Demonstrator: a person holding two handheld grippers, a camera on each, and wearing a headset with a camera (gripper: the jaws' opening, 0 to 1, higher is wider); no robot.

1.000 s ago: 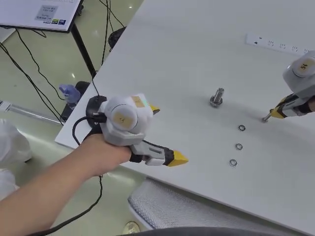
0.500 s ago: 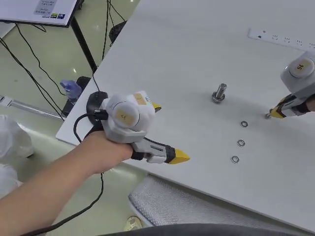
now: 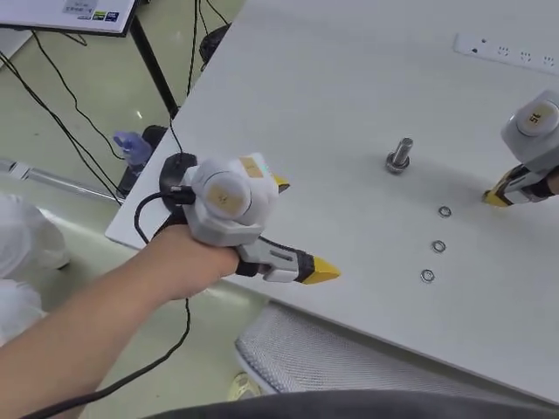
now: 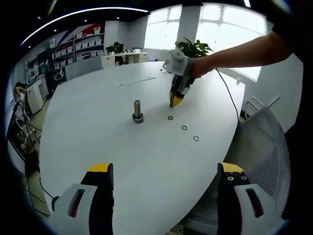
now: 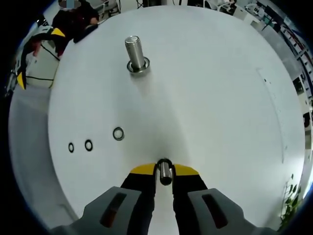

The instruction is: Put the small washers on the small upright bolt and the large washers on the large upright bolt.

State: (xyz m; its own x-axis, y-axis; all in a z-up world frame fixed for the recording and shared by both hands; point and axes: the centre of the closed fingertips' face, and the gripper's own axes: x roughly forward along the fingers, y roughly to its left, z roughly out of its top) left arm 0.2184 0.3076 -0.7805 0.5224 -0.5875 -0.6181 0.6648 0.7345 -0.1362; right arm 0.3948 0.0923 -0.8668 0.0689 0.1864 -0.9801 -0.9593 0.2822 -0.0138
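Hand-held gripper [image 3: 301, 228] (left) by table [image 3: 349, 78] edge

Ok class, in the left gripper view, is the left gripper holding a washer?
No: the left gripper has its jaws wide apart over the bare table, and the three washers lie loose beyond.

right gripper [image 3: 496, 199] cap sticker [image 3: 539, 116]: two dark characters, perhaps "15", not sure | left gripper [image 3: 301, 229] top sticker [image 3: 220, 199]: print too small to read | tan label [image 3: 253, 168] beside it: unreadable | white sheet [image 3: 87, 10], top left: colour logos, text blurred
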